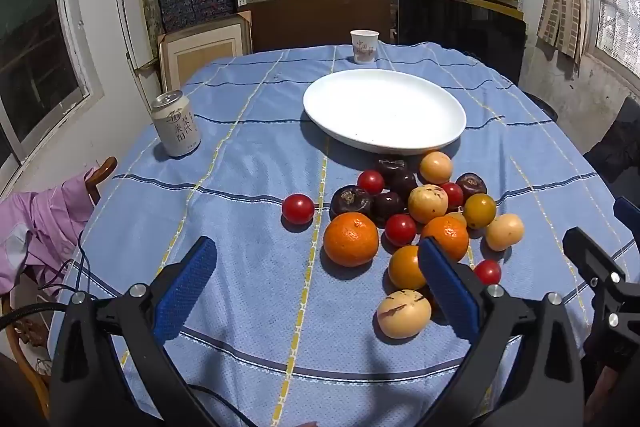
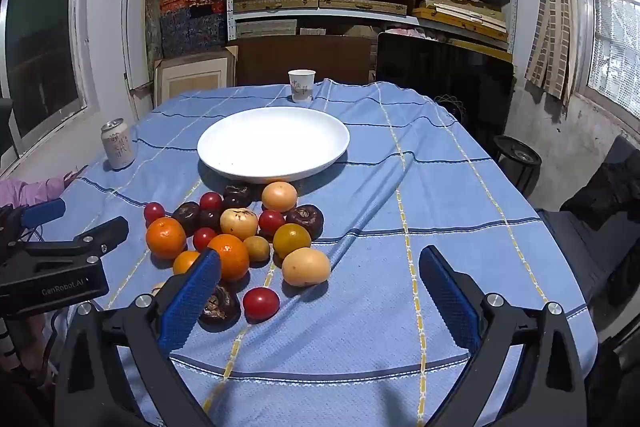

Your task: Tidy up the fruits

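A round table wears a blue woven cloth (image 2: 400,187) crossed by dark blue, white and yellow stripes, its weave dimpled and lightly creased. Toward the far side rests a wide, shallow, glossy white plate (image 2: 273,143), bare. Just near of its rim lies the fruit pile (image 2: 240,231), all of it on the cloth: two pebbly-skinned oranges (image 1: 351,239), smooth red cherry tomatoes, six in the left wrist view, wrinkled dark chestnut-like pieces, and several smooth yellow and tan rounds. One tan egg-shaped fruit (image 1: 404,313) with brown streaks lies nearest. A pale metal can (image 1: 176,125) stands at the left edge; a paper cup (image 1: 364,45) stands at the far edge. The left gripper (image 1: 316,291) and right gripper (image 2: 320,297), black with blue ribbed pads, gape wide over the cloth, holding nothing.
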`<control>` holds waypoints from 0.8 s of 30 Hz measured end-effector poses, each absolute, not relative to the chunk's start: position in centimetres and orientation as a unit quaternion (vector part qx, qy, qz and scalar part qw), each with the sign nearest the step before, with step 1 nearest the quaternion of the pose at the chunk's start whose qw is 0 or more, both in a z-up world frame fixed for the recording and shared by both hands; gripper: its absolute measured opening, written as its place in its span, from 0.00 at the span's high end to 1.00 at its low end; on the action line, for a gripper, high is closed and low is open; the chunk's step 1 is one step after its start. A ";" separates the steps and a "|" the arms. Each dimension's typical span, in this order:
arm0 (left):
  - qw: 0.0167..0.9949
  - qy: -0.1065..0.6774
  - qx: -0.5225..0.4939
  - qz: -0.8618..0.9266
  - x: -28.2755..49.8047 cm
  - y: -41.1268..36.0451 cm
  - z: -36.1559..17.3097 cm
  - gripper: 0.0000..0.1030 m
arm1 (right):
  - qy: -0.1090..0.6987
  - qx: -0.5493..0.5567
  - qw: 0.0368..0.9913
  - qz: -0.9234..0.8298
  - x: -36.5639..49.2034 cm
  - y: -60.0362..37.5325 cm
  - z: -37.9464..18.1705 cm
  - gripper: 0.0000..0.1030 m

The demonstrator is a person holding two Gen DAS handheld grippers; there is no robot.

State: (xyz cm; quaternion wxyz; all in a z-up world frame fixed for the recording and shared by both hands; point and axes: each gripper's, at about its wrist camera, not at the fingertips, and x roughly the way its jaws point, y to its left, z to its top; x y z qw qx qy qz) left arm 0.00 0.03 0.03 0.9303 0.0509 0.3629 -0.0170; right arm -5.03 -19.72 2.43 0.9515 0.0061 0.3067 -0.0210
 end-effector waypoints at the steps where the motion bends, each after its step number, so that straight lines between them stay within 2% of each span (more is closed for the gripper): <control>1: 0.931 0.362 0.051 -0.016 0.0 0.1 0.0 0.04 | 0.307 0.007 0.951 -0.021 -5.0 -19.7 2.4 0.03; 24: 0.931 0.363 0.043 -0.022 -0.1 0.8 -0.4 0.04 | 0.311 -0.015 0.950 -0.017 -5.2 -18.7 2.4 0.03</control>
